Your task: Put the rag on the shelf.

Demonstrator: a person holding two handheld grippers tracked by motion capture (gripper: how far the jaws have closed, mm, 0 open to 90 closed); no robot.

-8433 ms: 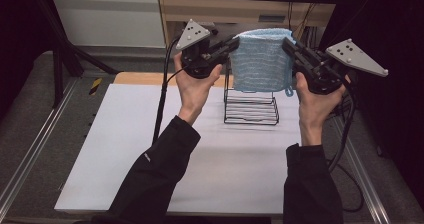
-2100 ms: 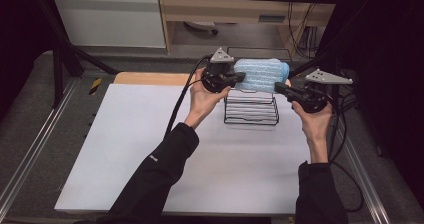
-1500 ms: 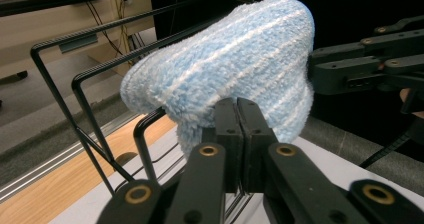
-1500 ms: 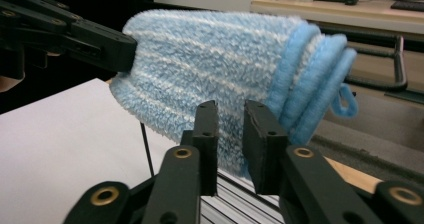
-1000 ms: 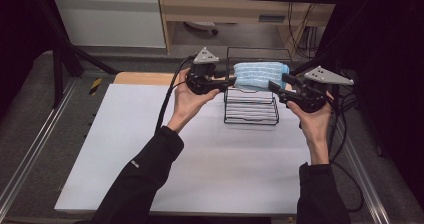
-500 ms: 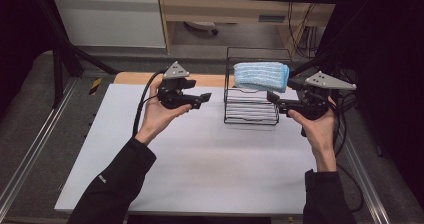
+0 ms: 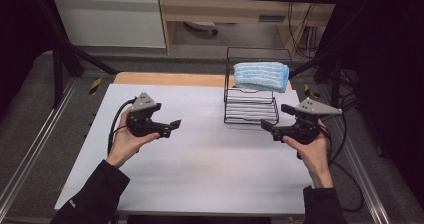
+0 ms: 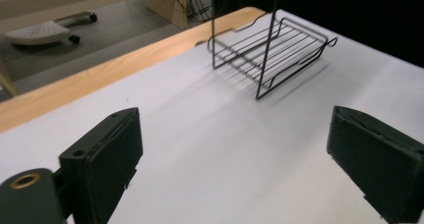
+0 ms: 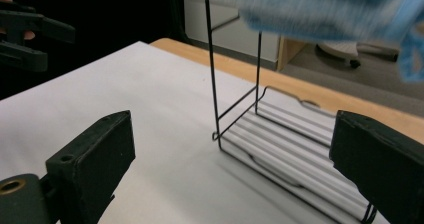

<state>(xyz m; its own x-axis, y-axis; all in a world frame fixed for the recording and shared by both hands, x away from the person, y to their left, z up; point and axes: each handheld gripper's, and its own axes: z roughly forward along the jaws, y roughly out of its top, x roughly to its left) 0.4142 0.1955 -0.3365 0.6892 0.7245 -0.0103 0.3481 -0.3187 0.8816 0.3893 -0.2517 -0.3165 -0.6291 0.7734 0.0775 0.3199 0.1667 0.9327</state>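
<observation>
A folded blue towel [image 7: 261, 75] lies on top of a black wire rack [image 7: 250, 106] at the back right of the white table [image 7: 200, 174]. My left gripper [image 7: 171, 126] is open and holds nothing, out over the table's left-middle, well left of the rack. My right gripper [image 7: 275, 117] is open too, just off the rack's front right corner, free of it. Between the wide jaws of the left gripper [image 8: 235, 169] I see the rack [image 8: 272, 46] farther off. Past the right gripper [image 9: 232, 174] stand the rack [image 9: 280, 139] and the blurred towel [image 9: 320, 9] above it.
A wooden strip [image 7: 170, 79] runs along the table's far edge. Black frame posts [image 7: 60, 69] stand at the back left, and cables [image 7: 345, 149] hang by the right edge. The other gripper [image 9: 30, 26] appears at the top left of the right gripper view.
Both grippers lowered the towel onto the rack's top and let it go. The left one then drew away to the left and nearer the person. The right one backed off slightly.
</observation>
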